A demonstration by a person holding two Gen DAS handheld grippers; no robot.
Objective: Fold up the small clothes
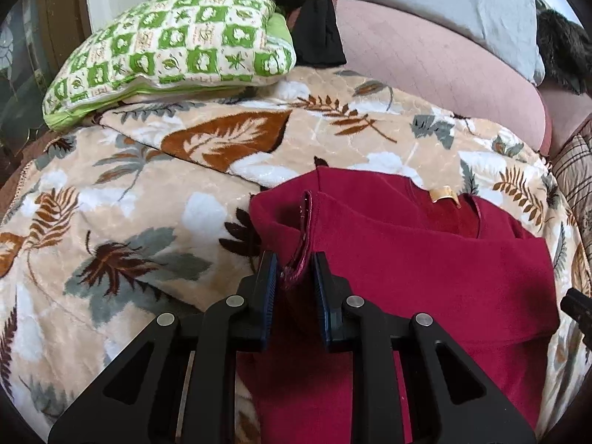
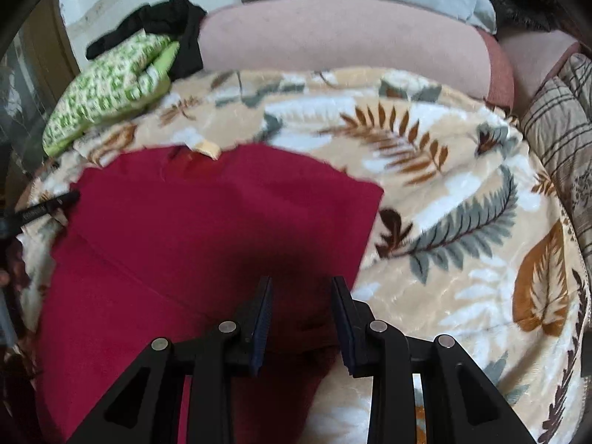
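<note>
A dark red shirt [image 1: 425,259] lies on a leaf-patterned blanket [image 1: 111,222], neck label toward the far side. Its left side is folded over the body. My left gripper [image 1: 295,270] is closed on the shirt's folded sleeve hem, which stands up between the pads. In the right wrist view the shirt [image 2: 207,229] fills the left half, with its right side folded in to a straight edge. My right gripper [image 2: 301,296] is open and empty just above the shirt's lower right part. The left gripper's tip [image 2: 48,209] shows at the shirt's left edge.
A green and white checked pillow [image 1: 174,55] with black clothing [image 1: 314,26] on it lies at the far left. A pink cushion [image 1: 444,70] and a grey pillow [image 1: 462,3] line the back. A plaid cushion [image 2: 562,133] sits at the right.
</note>
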